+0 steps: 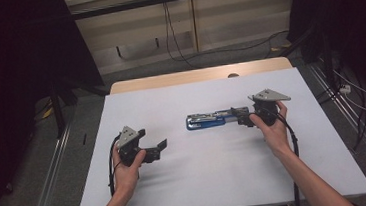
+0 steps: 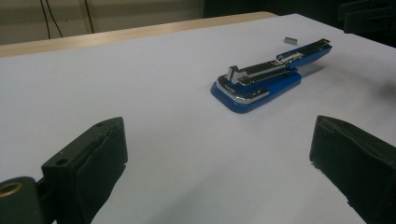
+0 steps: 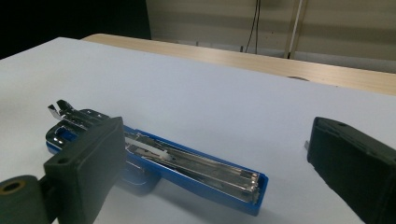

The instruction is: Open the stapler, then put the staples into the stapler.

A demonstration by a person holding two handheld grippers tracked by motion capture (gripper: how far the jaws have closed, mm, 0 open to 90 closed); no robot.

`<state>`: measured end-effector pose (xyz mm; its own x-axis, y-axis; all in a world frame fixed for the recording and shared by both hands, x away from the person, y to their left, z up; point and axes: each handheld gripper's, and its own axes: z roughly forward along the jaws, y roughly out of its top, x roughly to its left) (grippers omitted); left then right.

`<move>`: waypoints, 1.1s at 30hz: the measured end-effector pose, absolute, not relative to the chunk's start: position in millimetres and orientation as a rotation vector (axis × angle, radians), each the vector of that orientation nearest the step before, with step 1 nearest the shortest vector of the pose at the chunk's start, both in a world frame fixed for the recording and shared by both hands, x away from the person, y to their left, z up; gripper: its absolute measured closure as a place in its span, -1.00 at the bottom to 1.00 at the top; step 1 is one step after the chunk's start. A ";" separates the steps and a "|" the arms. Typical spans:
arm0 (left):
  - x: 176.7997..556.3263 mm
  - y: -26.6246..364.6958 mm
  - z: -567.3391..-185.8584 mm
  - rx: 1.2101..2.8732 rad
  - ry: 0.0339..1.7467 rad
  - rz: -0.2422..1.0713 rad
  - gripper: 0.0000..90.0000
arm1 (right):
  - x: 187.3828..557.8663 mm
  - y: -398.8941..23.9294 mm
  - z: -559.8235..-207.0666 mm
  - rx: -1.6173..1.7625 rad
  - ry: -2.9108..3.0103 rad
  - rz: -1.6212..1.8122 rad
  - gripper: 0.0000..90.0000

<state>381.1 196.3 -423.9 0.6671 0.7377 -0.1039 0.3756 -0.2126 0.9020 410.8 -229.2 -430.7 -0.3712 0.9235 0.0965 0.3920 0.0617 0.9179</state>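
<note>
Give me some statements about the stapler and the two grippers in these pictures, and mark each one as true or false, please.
1. The blue stapler lies opened out flat on the white table. True.
2. The left gripper is shut on the stapler. False: its jaws stand wide apart over bare table, well away from the stapler.
3. The right gripper is at the stapler's right end with its jaws open. True.
4. The stapler is red. False: it is blue with shiny metal parts.
5. A small strip of staples lies on the table beside the stapler. True.
</note>
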 end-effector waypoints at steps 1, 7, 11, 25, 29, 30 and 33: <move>378.0 198.3 -423.8 1.828 0.883 0.438 -0.90 | 410.0 -230.9 -429.7 1.308 1.807 1.290 -0.90; 354.4 211.6 -426.2 1.807 0.912 0.447 -0.90 | 408.9 -235.9 -426.4 1.293 1.801 1.266 -0.91; 351.2 218.5 -423.5 1.776 0.912 0.466 -0.90 | 410.1 -238.7 -427.2 1.298 1.801 1.262 -0.91; 343.4 224.5 -426.6 1.800 0.925 0.504 -0.90 | 429.7 -250.2 -417.0 1.356 1.879 1.254 -0.89; 343.4 228.5 -425.8 1.794 0.936 0.502 -0.90 | 441.5 -253.0 -412.9 1.365 1.893 1.286 -0.85; 343.0 229.3 -425.7 1.790 0.937 0.499 -0.90 | 444.5 -253.7 -411.5 1.371 1.900 1.287 -0.85; 341.1 229.3 -425.2 1.790 0.945 0.505 -0.90 | 453.0 -255.6 -409.0 1.383 1.931 1.263 -0.79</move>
<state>341.1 229.3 -425.2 0.6061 0.7909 -0.0844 0.3702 -0.1867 0.9100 453.0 -255.6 -409.0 -0.3975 0.9059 0.1458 0.4963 0.0786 0.8646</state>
